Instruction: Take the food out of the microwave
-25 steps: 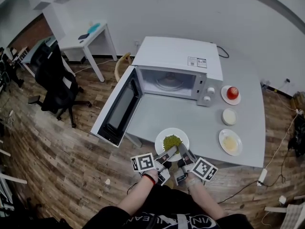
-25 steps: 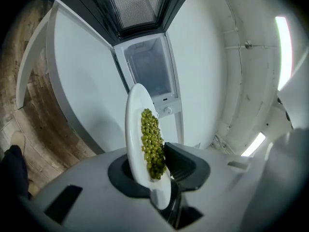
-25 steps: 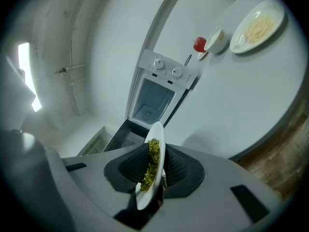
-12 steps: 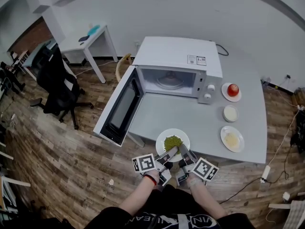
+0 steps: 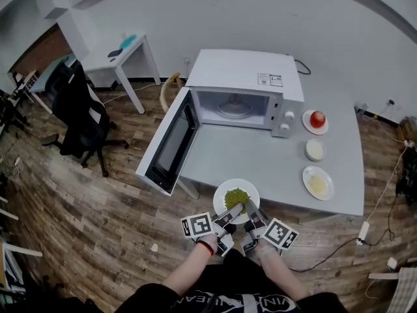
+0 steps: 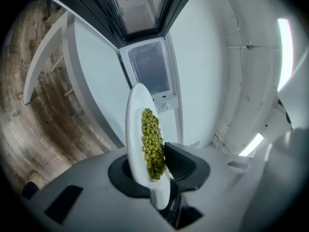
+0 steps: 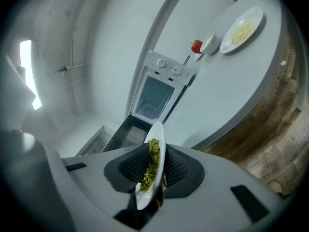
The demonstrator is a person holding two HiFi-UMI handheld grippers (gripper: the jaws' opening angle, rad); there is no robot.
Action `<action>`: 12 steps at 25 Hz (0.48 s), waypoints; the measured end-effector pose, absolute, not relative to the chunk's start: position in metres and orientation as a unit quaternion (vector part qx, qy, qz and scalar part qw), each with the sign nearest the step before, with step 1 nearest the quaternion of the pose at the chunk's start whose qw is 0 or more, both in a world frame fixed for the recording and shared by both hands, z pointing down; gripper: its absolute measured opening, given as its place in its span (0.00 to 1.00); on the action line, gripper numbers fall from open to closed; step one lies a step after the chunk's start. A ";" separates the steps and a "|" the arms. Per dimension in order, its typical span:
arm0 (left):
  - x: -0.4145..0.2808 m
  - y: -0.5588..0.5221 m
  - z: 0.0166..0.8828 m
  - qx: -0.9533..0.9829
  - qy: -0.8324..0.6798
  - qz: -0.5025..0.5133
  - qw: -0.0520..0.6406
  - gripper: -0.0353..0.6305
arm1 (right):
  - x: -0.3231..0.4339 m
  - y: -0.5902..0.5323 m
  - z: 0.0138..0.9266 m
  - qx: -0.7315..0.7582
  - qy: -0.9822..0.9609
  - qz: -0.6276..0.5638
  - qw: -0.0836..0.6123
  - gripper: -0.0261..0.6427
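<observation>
Left gripper (image 5: pixel 230 211) and right gripper (image 5: pixel 251 211) each clamped on near rim of plate (image 5: pixel 223 189) of peas (image 5: pixel 235 195), plate well in front of microwave (image 5: pixel 244 77), door (image 5: pixel 171 142) open

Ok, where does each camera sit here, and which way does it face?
Head view: on the person's head, looking steeply down at the table and open microwave; arms, left gripper and right gripper show.
Left gripper view: on the left gripper, looking along its jaws, closed on the plate, toward the microwave.
Right gripper view: on the right gripper, likewise facing the microwave, gripping the same plate.
Shared: both gripper views show the peas and microwave cavity.
</observation>
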State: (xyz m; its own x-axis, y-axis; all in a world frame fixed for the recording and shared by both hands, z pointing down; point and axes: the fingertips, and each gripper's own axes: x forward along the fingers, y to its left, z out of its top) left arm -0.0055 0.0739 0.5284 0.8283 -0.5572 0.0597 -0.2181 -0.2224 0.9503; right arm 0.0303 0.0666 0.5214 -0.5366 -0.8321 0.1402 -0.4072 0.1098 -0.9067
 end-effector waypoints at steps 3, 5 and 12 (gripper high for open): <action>-0.009 0.083 0.527 0.769 -0.252 -0.146 0.569 0.19 | 0.027 0.076 0.520 -0.434 0.714 -0.506 0.213 0.17; -0.011 0.090 0.527 0.770 -0.251 -0.146 0.569 0.19 | 0.024 0.083 0.519 -0.434 0.714 -0.506 0.214 0.17; -0.019 0.125 0.528 0.767 -0.248 -0.146 0.573 0.19 | 0.016 0.118 0.522 -0.436 0.713 -0.507 0.210 0.17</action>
